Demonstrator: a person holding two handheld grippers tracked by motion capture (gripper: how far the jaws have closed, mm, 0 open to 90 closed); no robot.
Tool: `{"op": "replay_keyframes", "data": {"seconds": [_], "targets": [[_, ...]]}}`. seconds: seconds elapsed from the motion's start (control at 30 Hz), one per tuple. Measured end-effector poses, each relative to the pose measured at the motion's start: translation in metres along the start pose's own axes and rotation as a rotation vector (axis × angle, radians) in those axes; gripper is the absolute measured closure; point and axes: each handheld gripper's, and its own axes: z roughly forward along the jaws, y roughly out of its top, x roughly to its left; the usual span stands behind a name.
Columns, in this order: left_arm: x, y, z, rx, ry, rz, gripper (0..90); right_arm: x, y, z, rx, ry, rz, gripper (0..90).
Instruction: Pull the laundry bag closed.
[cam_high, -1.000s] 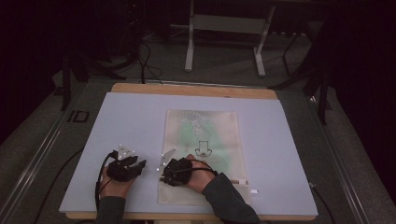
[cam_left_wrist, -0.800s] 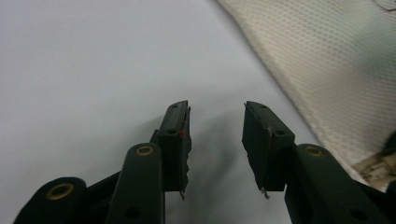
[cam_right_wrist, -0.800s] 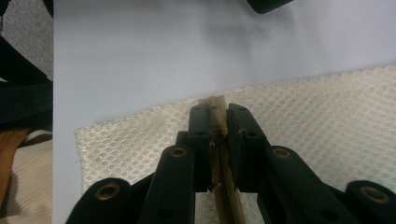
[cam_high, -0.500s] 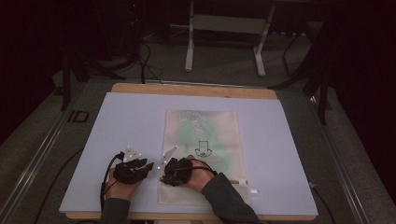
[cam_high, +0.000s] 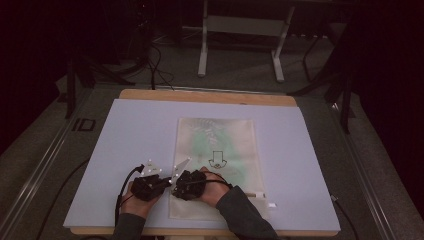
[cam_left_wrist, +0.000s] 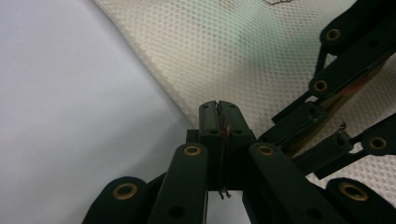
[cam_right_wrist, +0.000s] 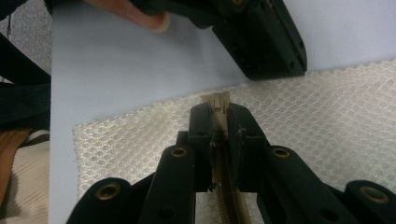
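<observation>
Pale blue table mat (cam_high: 140, 130) carries a flat mesh zipper bag (cam_high: 220, 145), its near-left corner at both grippers. Right gripper (cam_right_wrist: 218, 109) clamps the zipper tape end (cam_right_wrist: 217, 100); left gripper (cam_left_wrist: 218, 109) has just closed, pinching something thin at the bag's edge. Mesh looks soft, light and floppy; grip the stiffer zipper tape, not loose net.

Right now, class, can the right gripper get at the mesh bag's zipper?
Seemingly yes: the right gripper is shut on the zipper end at the mesh bag edge; nothing blocks it.
</observation>
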Motion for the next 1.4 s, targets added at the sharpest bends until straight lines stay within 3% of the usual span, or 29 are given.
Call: {"op": "replay_keyframes", "data": {"seconds": [0.2,0.33,0.6,0.8,1.03,1.4], "targets": [[-0.0027,-0.0002,0.0039,0.025,-0.017,0.013,87.9,0.0001,0.0006,0.0009,0.0,0.002,-0.004,78.7],[-0.0054,-0.0004,0.0072,0.049,-0.004,0.032,87.7,-0.0001,0.0006,0.001,-0.004,-0.001,-0.006,80.6],[-0.0011,-0.0001,0.0078,0.064,-0.032,-0.011,89.1,0.0009,0.002,-0.0009,0.013,0.0,-0.014,81.6],[-0.0018,0.0,0.0079,0.067,-0.028,-0.006,89.2,-0.0042,0.0012,-0.0044,-0.003,0.03,-0.004,81.7],[-0.0038,0.0004,0.0081,0.071,-0.014,0.009,89.4,0.0003,0.0049,-0.005,0.043,-0.005,-0.048,82.0],[-0.0034,0.0002,0.0082,0.069,-0.017,-0.002,89.4,0.0012,-0.0025,-0.0074,0.054,-0.015,-0.046,82.1]]}}
